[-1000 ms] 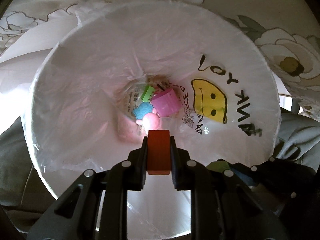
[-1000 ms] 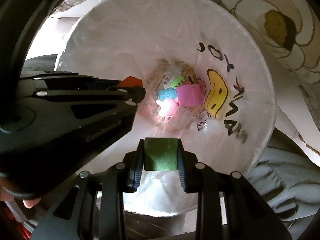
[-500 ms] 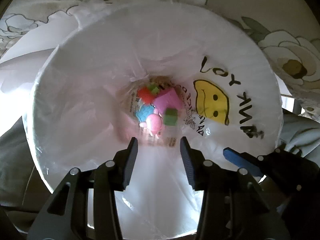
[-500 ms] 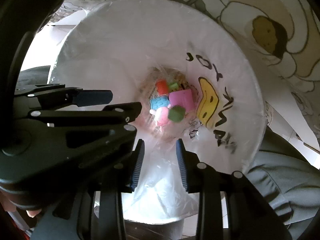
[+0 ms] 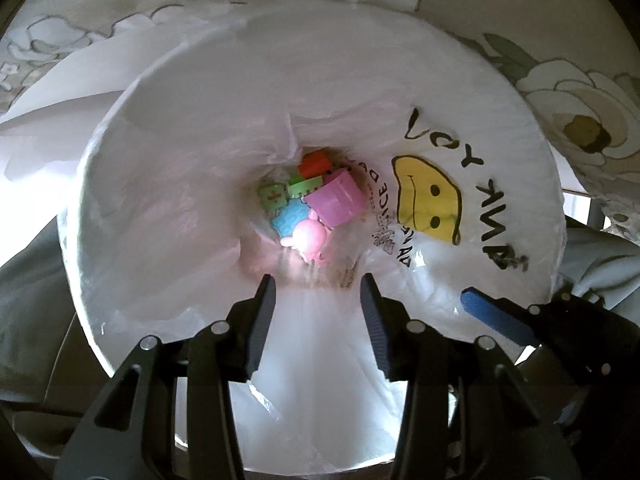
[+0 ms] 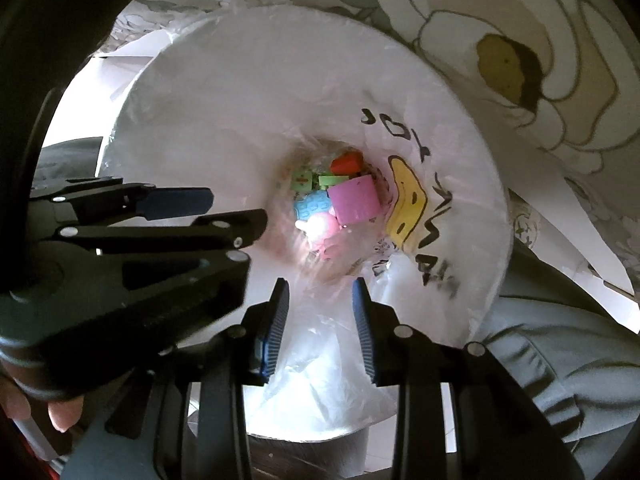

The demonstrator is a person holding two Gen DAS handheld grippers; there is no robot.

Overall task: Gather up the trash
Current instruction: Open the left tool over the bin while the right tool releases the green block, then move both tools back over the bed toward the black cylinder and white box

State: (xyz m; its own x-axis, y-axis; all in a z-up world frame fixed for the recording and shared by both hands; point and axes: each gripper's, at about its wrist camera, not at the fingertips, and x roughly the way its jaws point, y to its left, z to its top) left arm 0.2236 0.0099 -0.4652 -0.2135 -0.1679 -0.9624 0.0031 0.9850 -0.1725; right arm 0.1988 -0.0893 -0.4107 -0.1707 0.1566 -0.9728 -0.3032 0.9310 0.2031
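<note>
A white bin [image 5: 168,152] lined with a clear bag bearing a yellow smiley [image 5: 426,200] fills both views from above. At its bottom lie a red block [image 5: 316,163], a green block [image 5: 273,196], a pink cube [image 5: 336,198], a blue piece [image 5: 290,218] and a pink round toy [image 5: 308,236]. My left gripper [image 5: 317,280] hangs over the bin's opening, open, with nothing between its fingers. My right gripper [image 6: 320,282] is beside it, also open and empty. The right wrist view shows the red block [image 6: 346,163] and green block [image 6: 302,180] in the same pile.
A floral tablecloth [image 5: 568,92] lies behind the bin and a white sheet of paper [image 5: 60,88] at the left. A person's grey clothing [image 6: 560,360] sits at the lower right. A hand [image 6: 60,412] holds the left gripper's body [image 6: 120,272], which crowds the right wrist view.
The left gripper let go of the red block and the right gripper let go of the green block. Both blocks fell to the bottom of the bin.
</note>
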